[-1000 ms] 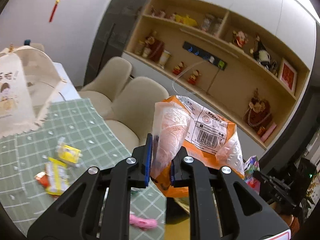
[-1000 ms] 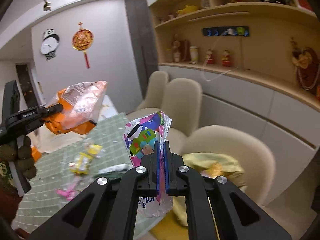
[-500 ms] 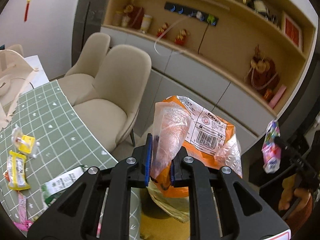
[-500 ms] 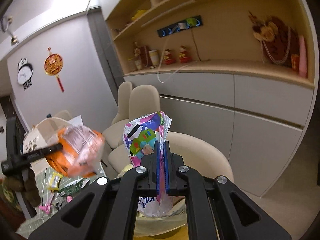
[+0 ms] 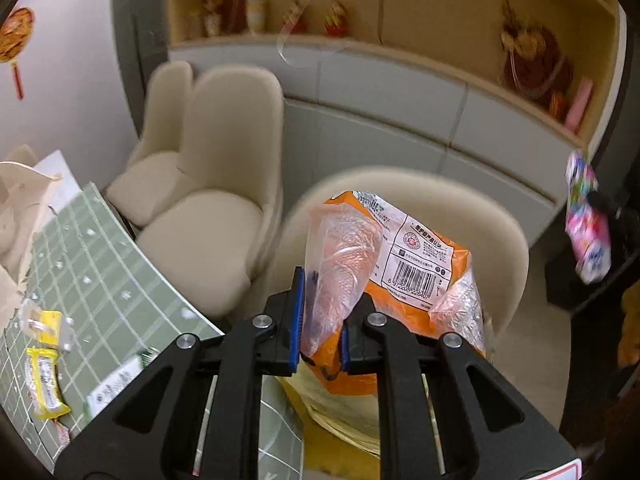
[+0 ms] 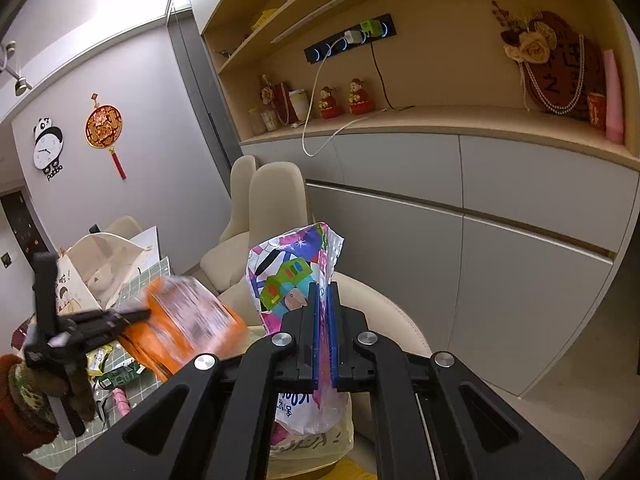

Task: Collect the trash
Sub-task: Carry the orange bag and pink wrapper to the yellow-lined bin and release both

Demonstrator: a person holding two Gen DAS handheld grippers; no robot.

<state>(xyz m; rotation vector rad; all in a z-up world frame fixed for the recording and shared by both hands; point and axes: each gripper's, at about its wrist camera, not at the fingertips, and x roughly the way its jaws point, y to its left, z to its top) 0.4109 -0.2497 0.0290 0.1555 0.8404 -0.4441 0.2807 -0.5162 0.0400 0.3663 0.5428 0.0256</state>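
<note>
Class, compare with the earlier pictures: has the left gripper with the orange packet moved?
Yes. The left gripper, shut on the orange packet, has swung right off the green table mat, toward the nearest beige chair.

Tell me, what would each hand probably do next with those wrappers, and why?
Probably lower both and let go. The left gripper pinches the orange wrapper and the right gripper the colourful wrapper, both hanging above the yellowish bag beside the table, likely the trash bag.

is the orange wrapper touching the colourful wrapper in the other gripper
Apart. The left wrist view shows the orange wrapper clamped in the left gripper, with the colourful wrapper far off at the right edge, chair and floor between them.
</note>
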